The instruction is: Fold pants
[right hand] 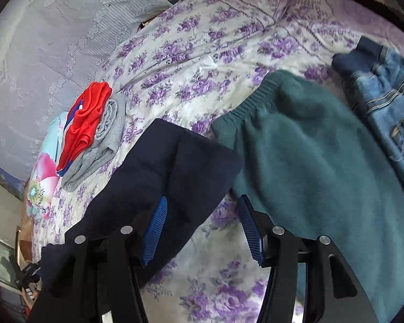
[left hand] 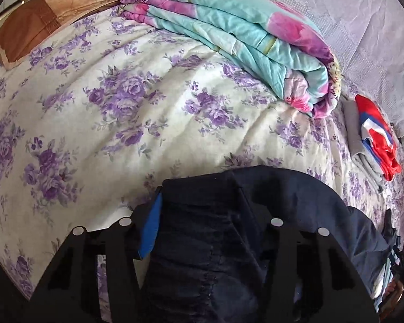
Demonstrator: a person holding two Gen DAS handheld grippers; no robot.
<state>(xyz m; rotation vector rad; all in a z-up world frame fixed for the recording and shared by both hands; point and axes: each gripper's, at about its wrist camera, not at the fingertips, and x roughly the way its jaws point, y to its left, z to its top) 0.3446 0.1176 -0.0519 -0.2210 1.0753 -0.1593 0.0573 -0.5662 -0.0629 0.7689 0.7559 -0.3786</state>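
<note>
Dark navy pants (left hand: 256, 215) lie on the floral bedspread (left hand: 107, 107). In the left wrist view their fabric fills the space between the fingers of my left gripper (left hand: 199, 215) and drapes over the right finger; the jaws are wide, so a grip cannot be judged. In the right wrist view the navy pants (right hand: 159, 167) lie partly folded, their edge over the left blue pad (right hand: 155, 231). My right gripper (right hand: 202, 228) is open, with bedspread showing between its pads.
A folded teal and pink quilt (left hand: 242, 35) lies at the back. A red, blue and grey folded stack (right hand: 91, 132) sits near the wall. Teal fleece pants (right hand: 309, 156) and denim jeans (right hand: 385, 102) lie to the right. A brown pillow (left hand: 27, 32) is far left.
</note>
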